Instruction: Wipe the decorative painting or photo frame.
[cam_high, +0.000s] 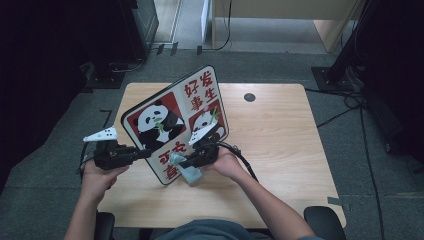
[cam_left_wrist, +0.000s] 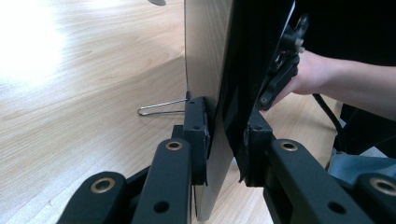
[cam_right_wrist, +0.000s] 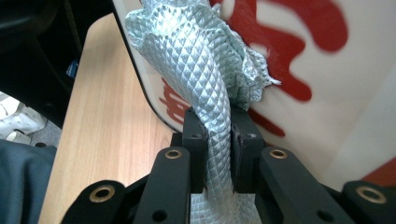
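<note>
We find a rounded-corner picture board printed with black-and-white pandas and red characters (cam_high: 175, 125) standing tilted on its lower edge on the light wooden table (cam_high: 280, 130), near the person's side of it. The board leans, with its printed face turned towards the person.

The left gripper (cam_high: 145, 153), held in the person's left hand (cam_high: 100, 175), has its jaws clamped on the board's left edge. In the left gripper view the board's edge (cam_left_wrist: 219, 93) sits between the two black pads (cam_left_wrist: 196, 135), one pad on the pale back face and the other on the dark-looking front side. A thin bent wire stand (cam_left_wrist: 161, 108) projects from the back of the board and rests on the table.

The right gripper (cam_high: 184, 163), held in the person's right hand (cam_high: 227, 162), has its jaws closed on a pale blue-green cloth with a quilted diamond texture (cam_high: 186, 170). In the right gripper view the cloth (cam_right_wrist: 201, 79) runs up between the pads as a folded strip, and its bunched end lies against the board's printed face (cam_right_wrist: 327, 93), over the red characters near the lower corner. In the high view the cloth sits at the board's lower front edge, just above the table.

A small dark round grommet (cam_high: 249, 97) is set in the table beyond the board, well apart from both grippers. A black cable (cam_high: 245, 160) trails from the right gripper along the person's forearm.
</note>
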